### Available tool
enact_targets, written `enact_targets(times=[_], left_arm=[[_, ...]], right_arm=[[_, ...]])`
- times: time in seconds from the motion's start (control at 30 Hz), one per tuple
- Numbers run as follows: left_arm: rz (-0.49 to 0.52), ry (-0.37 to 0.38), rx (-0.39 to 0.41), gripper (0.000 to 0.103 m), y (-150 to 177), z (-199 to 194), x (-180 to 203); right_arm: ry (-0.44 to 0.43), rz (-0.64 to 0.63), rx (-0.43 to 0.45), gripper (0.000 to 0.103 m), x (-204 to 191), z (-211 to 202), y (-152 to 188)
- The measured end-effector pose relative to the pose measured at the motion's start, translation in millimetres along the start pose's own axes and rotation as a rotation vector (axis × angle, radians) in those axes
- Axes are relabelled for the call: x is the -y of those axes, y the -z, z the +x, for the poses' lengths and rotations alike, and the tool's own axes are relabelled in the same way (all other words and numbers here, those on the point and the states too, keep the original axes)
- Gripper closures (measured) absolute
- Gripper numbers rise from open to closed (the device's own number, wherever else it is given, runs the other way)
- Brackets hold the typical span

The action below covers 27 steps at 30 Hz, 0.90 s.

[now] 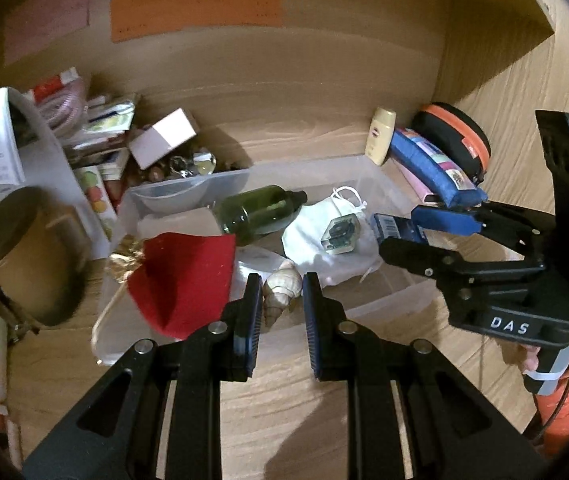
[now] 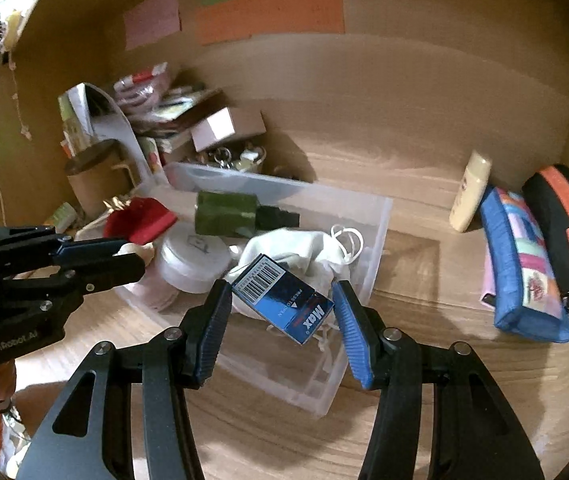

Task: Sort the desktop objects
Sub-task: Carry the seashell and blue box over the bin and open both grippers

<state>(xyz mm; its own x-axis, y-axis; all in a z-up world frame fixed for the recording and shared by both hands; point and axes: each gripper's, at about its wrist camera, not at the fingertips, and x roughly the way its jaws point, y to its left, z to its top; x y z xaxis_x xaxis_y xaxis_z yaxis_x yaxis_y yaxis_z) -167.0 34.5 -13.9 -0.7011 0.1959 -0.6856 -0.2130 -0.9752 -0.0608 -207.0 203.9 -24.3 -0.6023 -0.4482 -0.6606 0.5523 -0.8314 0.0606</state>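
A clear plastic bin (image 1: 388,300) (image 2: 380,216) on the wooden desk holds a green bottle (image 1: 256,212) (image 2: 228,212), a white drawstring pouch (image 1: 324,236) (image 2: 304,256), a red cloth (image 1: 188,276) (image 2: 140,218), a white round tub (image 2: 192,258) and a seashell (image 1: 280,292). My left gripper (image 1: 282,284) (image 2: 132,254) is shut on the seashell, over the bin's near side. My right gripper (image 2: 282,292) (image 1: 396,236) is open. A blue "Max" box (image 2: 284,300) (image 1: 388,228) lies tilted between its fingers above the pouch, touching the right pad; the left pad stands apart.
A blue pencil case (image 2: 524,276) (image 1: 432,168), an orange-black zip case (image 2: 568,224) (image 1: 460,140) and a cream bottle (image 2: 470,196) (image 1: 382,136) stand at the right. A brown cylinder (image 1: 24,256) (image 2: 92,178), papers, boxes and a small bin of trinkets (image 1: 180,184) crowd the left.
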Motion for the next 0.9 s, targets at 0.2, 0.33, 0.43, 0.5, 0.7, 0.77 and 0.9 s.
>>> enact_targets(times=[0.2, 0.33, 0.43, 0.5, 0.7, 0.77, 0.9], left_arm=[[0.010, 0.020, -0.034, 0.084, -5, 23, 2], [0.016, 0.038, -0.044, 0.084, -6, 32, 4], [0.036, 0.044, -0.041, 0.084, -7, 35, 8], [0.045, 0.054, -0.049, 0.084, -6, 38, 10], [0.042, 0.075, -0.045, 0.083, -7, 40, 9], [0.040, 0.078, -0.048, 0.083, -7, 40, 8], [0.038, 0.082, -0.051, 0.079, -8, 38, 7]], right_arm=[[-0.007, -0.022, -0.002, 0.054, -3, 9, 0], [0.000, -0.059, -0.007, 0.054, -9, 13, 1], [0.017, -0.084, -0.003, 0.053, -13, 16, 3], [0.017, -0.092, 0.002, 0.053, -15, 16, 3], [0.024, -0.100, 0.010, 0.052, -15, 16, 3], [0.022, -0.101, 0.010, 0.051, -14, 16, 3], [0.025, -0.110, 0.014, 0.048, -14, 16, 3]])
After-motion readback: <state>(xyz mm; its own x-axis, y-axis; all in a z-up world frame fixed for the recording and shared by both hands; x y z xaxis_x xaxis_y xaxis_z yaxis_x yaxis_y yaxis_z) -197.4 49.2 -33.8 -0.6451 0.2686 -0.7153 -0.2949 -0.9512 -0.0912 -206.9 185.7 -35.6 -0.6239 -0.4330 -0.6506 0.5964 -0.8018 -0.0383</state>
